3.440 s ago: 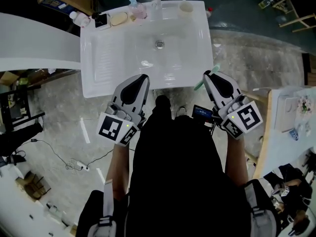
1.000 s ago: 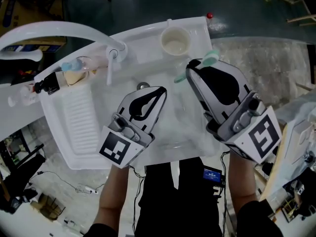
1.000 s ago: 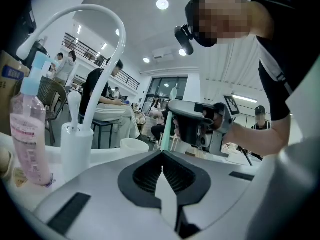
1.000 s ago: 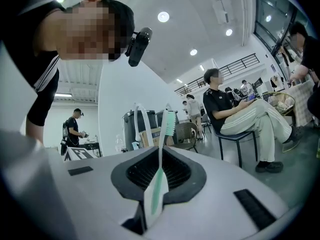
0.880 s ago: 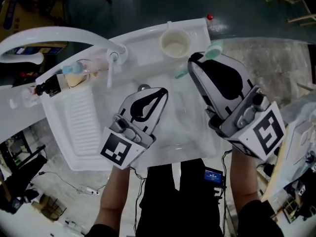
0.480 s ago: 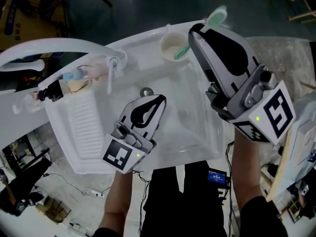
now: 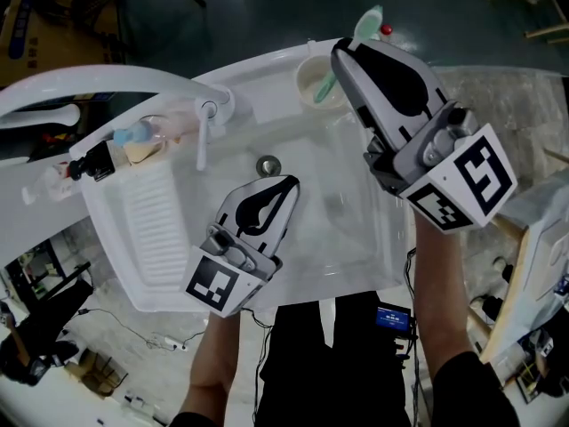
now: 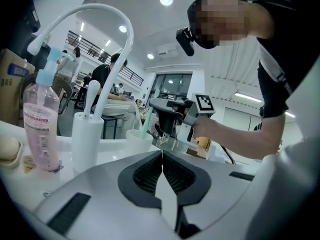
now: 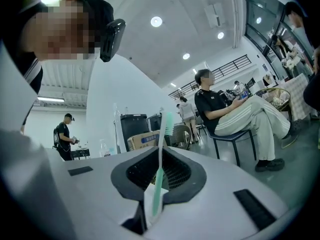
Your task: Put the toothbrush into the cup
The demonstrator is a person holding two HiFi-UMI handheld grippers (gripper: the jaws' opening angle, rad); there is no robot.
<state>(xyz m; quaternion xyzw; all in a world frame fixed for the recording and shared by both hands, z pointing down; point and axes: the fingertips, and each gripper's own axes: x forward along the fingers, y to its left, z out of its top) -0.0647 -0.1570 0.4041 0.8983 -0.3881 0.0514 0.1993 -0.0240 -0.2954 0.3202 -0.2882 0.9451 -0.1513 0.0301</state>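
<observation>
The right claw [image 7: 341, 52] is clamped on the green toothbrush [image 7: 367, 22] — its lower end at the cup [image 7: 307, 78] mouth — while the left claw [image 7: 287, 185], closed and empty, hangs over the sink [image 7: 169, 225].

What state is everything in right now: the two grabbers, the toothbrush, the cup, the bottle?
Right gripper: shut on the toothbrush.
Toothbrush: roughly upright, head up, lower end at the cup's mouth.
Cup: upright on the sink's rim.
Left gripper: shut, empty.
Pump bottle: upright.
</observation>
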